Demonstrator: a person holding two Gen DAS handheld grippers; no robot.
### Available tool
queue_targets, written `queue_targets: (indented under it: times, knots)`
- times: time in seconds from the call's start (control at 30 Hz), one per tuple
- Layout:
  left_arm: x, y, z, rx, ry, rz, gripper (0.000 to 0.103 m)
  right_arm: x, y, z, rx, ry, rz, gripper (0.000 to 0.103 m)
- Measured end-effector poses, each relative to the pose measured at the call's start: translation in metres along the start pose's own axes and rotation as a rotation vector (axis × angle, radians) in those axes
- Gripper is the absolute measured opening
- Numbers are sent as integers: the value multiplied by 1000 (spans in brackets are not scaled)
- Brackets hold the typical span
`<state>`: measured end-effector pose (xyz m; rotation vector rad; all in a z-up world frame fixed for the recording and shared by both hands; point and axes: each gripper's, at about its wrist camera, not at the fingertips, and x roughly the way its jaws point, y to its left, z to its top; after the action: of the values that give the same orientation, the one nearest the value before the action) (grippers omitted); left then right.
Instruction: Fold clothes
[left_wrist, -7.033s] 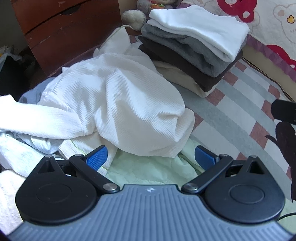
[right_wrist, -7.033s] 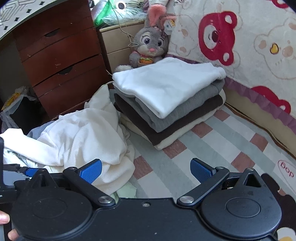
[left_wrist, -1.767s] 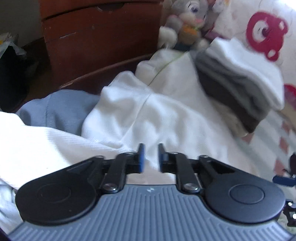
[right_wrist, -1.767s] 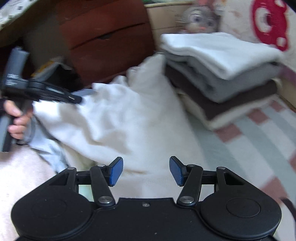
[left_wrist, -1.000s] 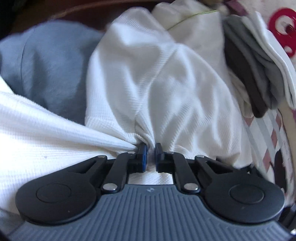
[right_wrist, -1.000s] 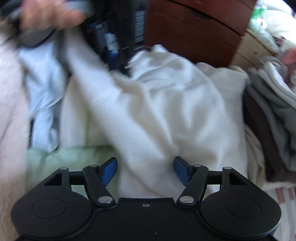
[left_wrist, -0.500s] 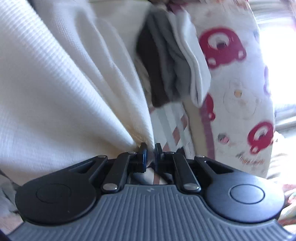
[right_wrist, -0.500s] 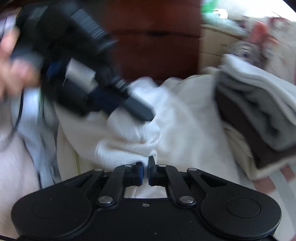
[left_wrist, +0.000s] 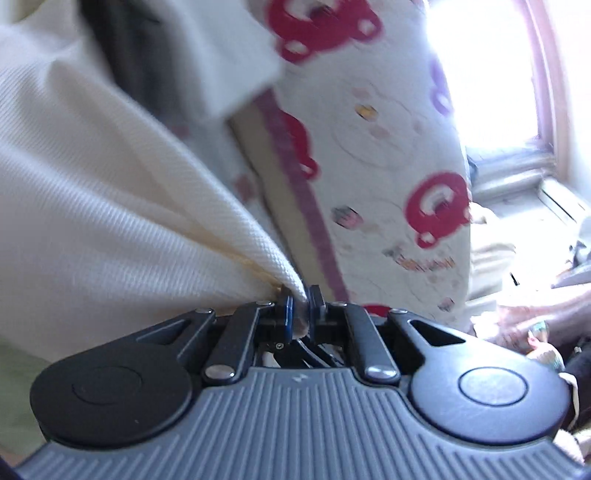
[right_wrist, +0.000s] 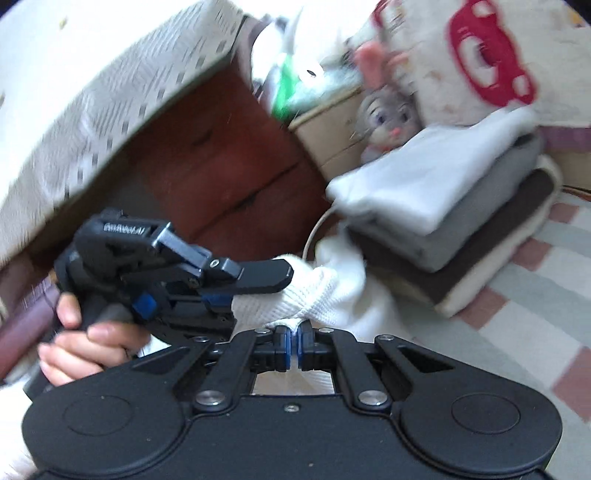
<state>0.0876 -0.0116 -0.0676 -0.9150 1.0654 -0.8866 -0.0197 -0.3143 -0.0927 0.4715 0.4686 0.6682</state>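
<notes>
The stack (right_wrist: 454, 206) of folded clothes, white on top, then grey, dark brown and cream, serves as the landmark. It lies on a striped bed cover (right_wrist: 546, 295). Behind the stack sits a grey plush rabbit (right_wrist: 388, 114) against a pale cabinet (right_wrist: 332, 125); to the stack's left stands a brown drawer chest (right_wrist: 221, 162) under a patterned cloth (right_wrist: 110, 92). Above and right of the stack hangs a bear-print sheet (right_wrist: 480, 55), which in the left wrist view fills the middle, with a bright window (left_wrist: 487, 66) at its right edge.

The white garment (right_wrist: 325, 291) trails from the foot of the stack toward both tools and blocks the lower left part of the stack. The left hand-held gripper (right_wrist: 258, 280), seen from the side left of the stack, has its jaws pressed together on a bunch of the garment; a hand (right_wrist: 88, 332) wraps its grip, fingers curled under. In its own view the garment (left_wrist: 110, 203) fans out leftward from the pinch (left_wrist: 300, 314) and covers most of the stack, of which only a blurred white corner (left_wrist: 236, 55) shows.

The right hand-held gripper (right_wrist: 294, 345) points nearly level and pinches a fold of the same garment, just below the left one's tip.

Both views are motion-blurred; the garment's shape and far edges cannot be made out.
</notes>
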Motion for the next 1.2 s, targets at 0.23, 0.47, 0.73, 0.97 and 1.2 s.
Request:
queue_targets:
  times: [0.23,0.47,0.73,0.97,1.2]
  knots:
    - [109,-78,-24,110,143,-143,7,-112,-31,29,123,-141,-106,6]
    - [234,-169,-61,224,346,-460,7,-252,-11,62,52,-318,-416,6]
    - [292,-179,-145,947,286,-11,40,-261,-77,-7,68,93,-1391,7]
    - [242,-28,-78,764,262,361,41,-246,-127,-87,620,89,-1413,12]
    - [257,-5,-70,754,226,326,46,-206,-94,-48,389,128,-1296,54]
